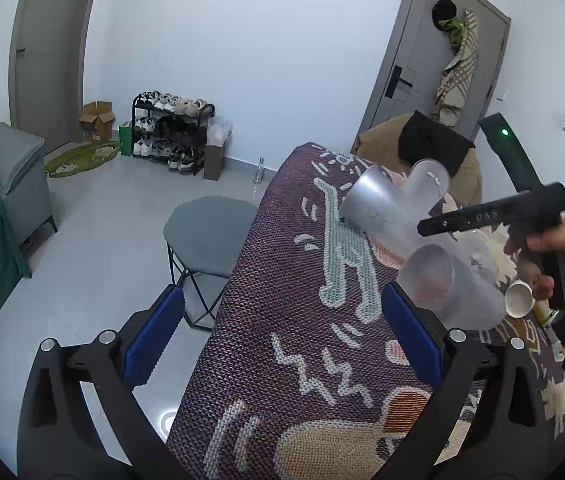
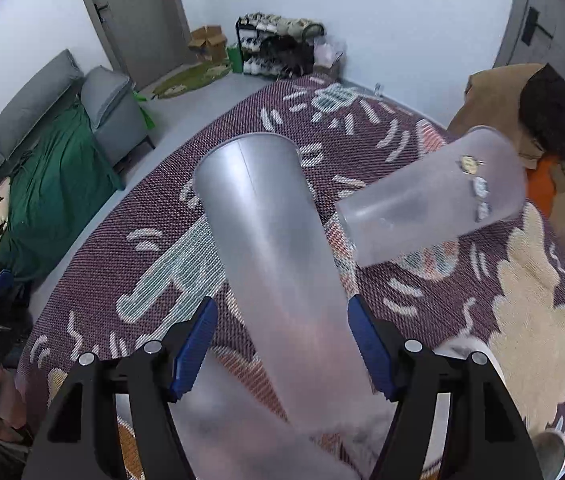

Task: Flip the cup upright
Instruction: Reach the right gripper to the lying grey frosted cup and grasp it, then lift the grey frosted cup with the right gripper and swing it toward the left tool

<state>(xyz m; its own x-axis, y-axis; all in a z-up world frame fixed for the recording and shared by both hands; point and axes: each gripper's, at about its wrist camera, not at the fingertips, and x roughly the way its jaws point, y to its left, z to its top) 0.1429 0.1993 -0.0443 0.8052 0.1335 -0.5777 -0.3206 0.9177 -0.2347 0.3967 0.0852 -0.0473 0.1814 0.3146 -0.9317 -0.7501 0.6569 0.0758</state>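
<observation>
Three frosted clear plastic cups lie on their sides on the patterned table cloth (image 2: 162, 208). In the right wrist view a long cup (image 2: 270, 248) runs between the fingers of my right gripper (image 2: 282, 344), whose jaws stand wide, not pressing it. A second cup (image 2: 434, 200) with stickers lies to its right. In the left wrist view the long cup (image 1: 374, 200), the sticker cup (image 1: 428, 184) and a nearer cup (image 1: 454, 284) lie right of centre. My left gripper (image 1: 282, 340) is open and empty over the table's left edge.
A small white cup (image 1: 519, 298) lies at the right on the cloth. A grey side table (image 1: 208, 232) stands on the floor left of the table. A brown chair with a black cushion (image 2: 558, 136) stands behind. A sofa (image 2: 42, 120) is at the left.
</observation>
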